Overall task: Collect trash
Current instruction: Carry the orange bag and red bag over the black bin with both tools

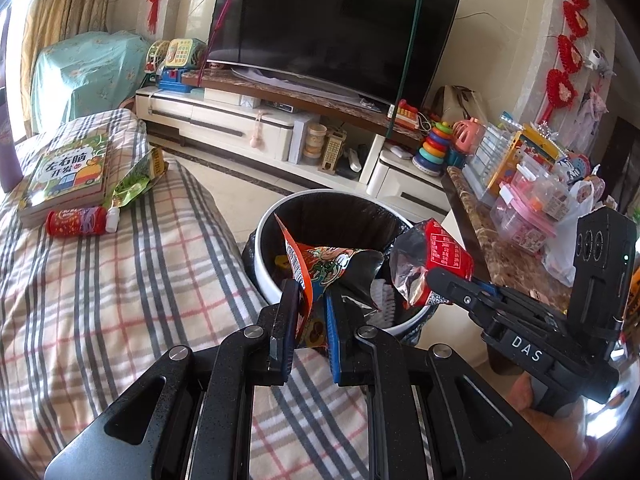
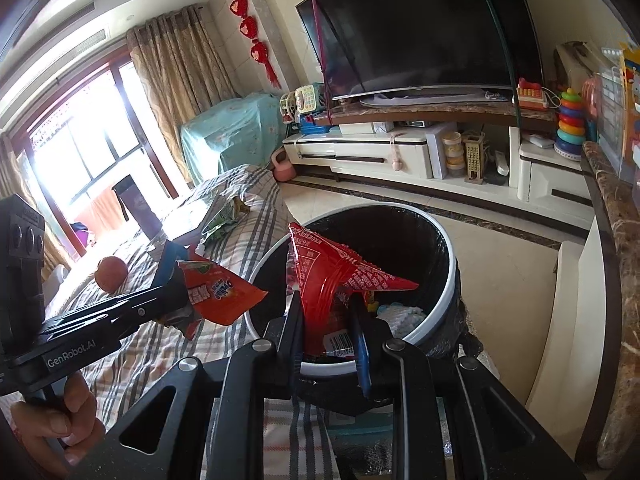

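Note:
A round white trash bin with a black liner stands beside the bed; it also shows in the right wrist view. My left gripper is shut on an orange snack wrapper held over the bin's near rim; the same gripper and wrapper show in the right wrist view. My right gripper is shut on a red snack wrapper above the bin opening; it shows too in the left wrist view with the wrapper.
On the plaid bed lie a green wrapper, a red can, a small white bottle and books. A cluttered marble table is right of the bin. A TV cabinet stands behind.

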`<state>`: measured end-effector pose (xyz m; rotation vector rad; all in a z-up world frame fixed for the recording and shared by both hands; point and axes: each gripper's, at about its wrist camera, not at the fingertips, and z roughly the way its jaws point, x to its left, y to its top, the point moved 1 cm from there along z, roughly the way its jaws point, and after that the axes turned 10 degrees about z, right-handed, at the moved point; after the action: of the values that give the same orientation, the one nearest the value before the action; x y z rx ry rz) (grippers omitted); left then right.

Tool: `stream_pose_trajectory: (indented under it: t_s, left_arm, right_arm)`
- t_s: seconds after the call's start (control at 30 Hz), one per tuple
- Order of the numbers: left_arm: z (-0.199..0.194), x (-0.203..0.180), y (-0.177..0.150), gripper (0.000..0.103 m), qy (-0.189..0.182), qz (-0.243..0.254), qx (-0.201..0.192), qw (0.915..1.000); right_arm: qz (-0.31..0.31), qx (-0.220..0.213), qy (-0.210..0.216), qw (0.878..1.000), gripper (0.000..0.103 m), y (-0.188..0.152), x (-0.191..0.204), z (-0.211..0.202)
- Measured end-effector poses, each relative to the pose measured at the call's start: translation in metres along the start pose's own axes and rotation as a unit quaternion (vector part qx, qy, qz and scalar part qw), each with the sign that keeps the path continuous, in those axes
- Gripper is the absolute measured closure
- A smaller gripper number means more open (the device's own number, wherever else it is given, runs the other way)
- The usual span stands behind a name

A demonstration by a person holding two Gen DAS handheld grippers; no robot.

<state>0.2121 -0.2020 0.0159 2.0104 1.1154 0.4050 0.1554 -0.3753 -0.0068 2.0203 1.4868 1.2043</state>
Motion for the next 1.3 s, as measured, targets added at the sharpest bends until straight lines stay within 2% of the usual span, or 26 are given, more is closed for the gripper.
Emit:
stream_pose_trajectory:
  t_s: [1.3]
  left_arm:
    - [0.047,-0.019,0.029,0.091,0.008,0.026,0.022,0.9994]
  right_arm:
    - [-0.017,0.038,-0.024,0.999,0.081,0.03,-0.013,0.029]
